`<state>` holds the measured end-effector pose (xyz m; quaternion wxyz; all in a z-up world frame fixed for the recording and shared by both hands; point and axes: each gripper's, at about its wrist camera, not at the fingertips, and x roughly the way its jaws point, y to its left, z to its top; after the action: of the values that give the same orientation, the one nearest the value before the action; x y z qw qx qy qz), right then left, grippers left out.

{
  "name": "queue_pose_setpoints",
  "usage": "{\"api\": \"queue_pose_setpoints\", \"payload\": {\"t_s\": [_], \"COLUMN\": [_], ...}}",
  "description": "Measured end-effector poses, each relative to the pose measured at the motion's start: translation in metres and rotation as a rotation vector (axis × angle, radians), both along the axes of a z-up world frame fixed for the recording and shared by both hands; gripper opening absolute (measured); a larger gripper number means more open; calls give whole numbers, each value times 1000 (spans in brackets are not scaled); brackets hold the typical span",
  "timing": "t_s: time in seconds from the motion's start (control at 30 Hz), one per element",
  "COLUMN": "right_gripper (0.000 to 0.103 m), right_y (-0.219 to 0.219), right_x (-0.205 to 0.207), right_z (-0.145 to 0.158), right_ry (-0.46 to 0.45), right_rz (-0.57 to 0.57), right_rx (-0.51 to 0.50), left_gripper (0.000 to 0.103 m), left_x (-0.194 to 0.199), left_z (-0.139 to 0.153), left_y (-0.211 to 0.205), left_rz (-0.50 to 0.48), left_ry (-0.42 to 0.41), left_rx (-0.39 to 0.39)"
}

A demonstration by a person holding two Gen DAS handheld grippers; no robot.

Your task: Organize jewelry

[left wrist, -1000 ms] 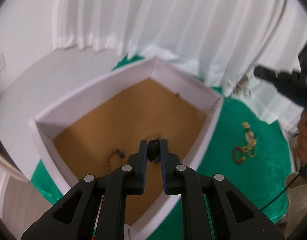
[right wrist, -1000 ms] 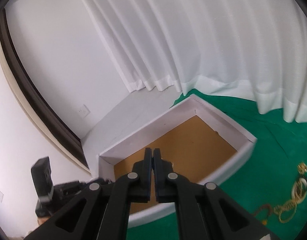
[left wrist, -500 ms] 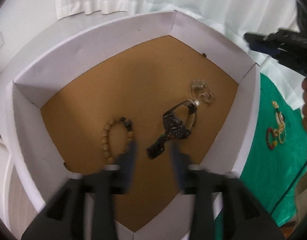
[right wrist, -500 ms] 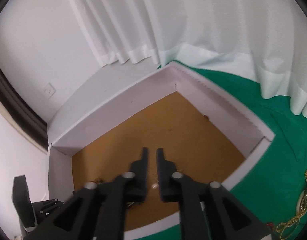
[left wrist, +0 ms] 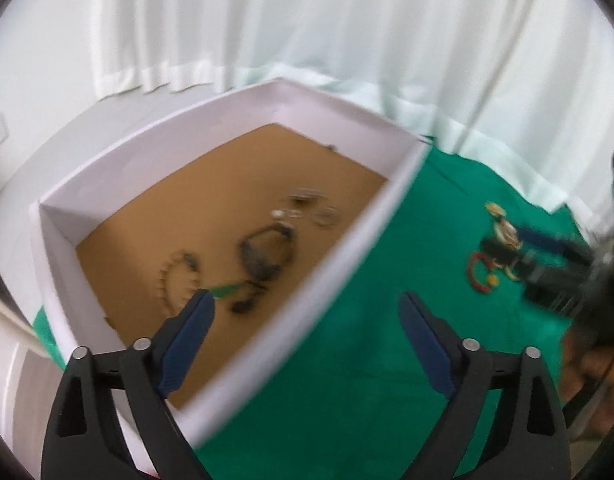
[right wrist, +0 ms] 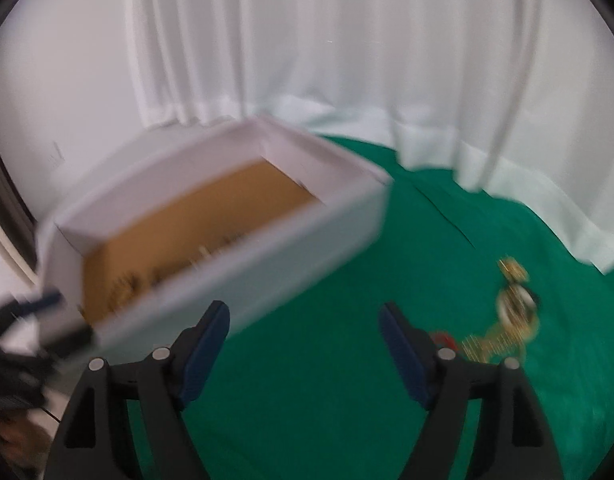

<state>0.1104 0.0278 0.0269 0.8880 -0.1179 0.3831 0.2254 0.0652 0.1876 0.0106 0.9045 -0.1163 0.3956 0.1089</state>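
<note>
Nearest in the left wrist view, the left black gripper with blue finger pads [left wrist: 305,300] stands spread wide with nothing between its fingers, one pad over the near part of the box and the other over the cloth. In the right wrist view, the right black gripper with blue finger pads [right wrist: 305,316] is likewise spread wide and empty, hanging above the green velvet cloth [right wrist: 327,400] that covers the table. Just beyond the left gripper sits the shallow white cardboard box with a brown floor [left wrist: 371,236], resting on the cloth with its near wall running diagonally between the fingers. Inside it, closest to the left pad, lies a loop of tan wooden beads [left wrist: 175,280]; beside that is a dark, strap-like bracelet [left wrist: 263,256], blurred so its details cannot be made out. Farther in, near the right wall, lie a few small silvery pieces [left wrist: 307,208], too small to identify. Outside the box, well apart to the right on the cloth, is a tangle of gold chain and red ring jewelry [right wrist: 507,320], seen in the left view just beside the right gripper's blurred tips. Behind everything hangs a white pleated curtain [left wrist: 347,40], its hem resting on the far edge of the cloth.
</note>
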Motion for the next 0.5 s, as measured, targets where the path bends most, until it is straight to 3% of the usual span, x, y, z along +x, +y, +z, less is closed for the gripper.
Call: {"api": "queue_pose_setpoints", "payload": {"t_s": [0.27,0.5], "right_gripper": [79,79], "right_y": [-100,-168], "right_x": [-61,-95], "right_z": [-48,-67], "right_ry": [17,51], "right_rz": [-139,-269], "right_rx": [-80,-57], "left_gripper": [97,97], "left_x": [3,5], "left_z": [-30,-53], "left_y": [-92,-133], "left_rz": [-213,-303], "left_ry": [55,125], "left_rx": [-2,-5]}}
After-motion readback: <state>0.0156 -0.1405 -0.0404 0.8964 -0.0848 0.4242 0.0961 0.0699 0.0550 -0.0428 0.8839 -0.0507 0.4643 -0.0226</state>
